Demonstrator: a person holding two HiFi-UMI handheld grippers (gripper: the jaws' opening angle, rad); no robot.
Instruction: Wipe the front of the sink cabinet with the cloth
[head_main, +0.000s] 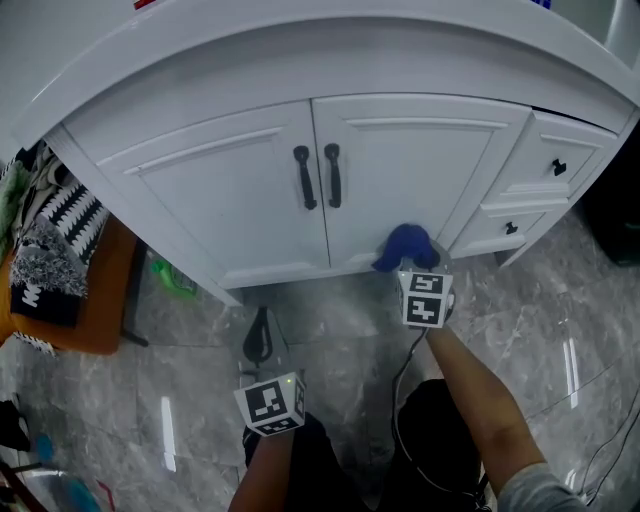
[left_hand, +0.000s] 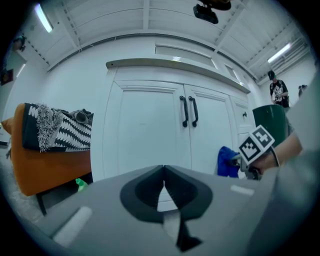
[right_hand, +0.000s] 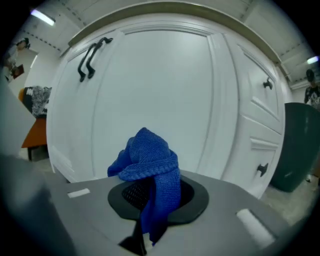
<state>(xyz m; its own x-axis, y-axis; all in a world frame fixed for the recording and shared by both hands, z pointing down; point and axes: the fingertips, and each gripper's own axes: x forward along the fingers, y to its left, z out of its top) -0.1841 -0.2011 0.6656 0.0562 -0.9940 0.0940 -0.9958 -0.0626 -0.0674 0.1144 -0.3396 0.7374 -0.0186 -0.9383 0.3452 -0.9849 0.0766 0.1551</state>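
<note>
The cloth, pinched in the right gripper while the left gripper is held closed and empty, is best pressed flat along the cabinet door

Head view looks down; gripper views face cabinet.

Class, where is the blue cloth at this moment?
In the head view, the blue cloth is clamped in the right gripper, low by the right cabinet door, near the drawers.
</note>
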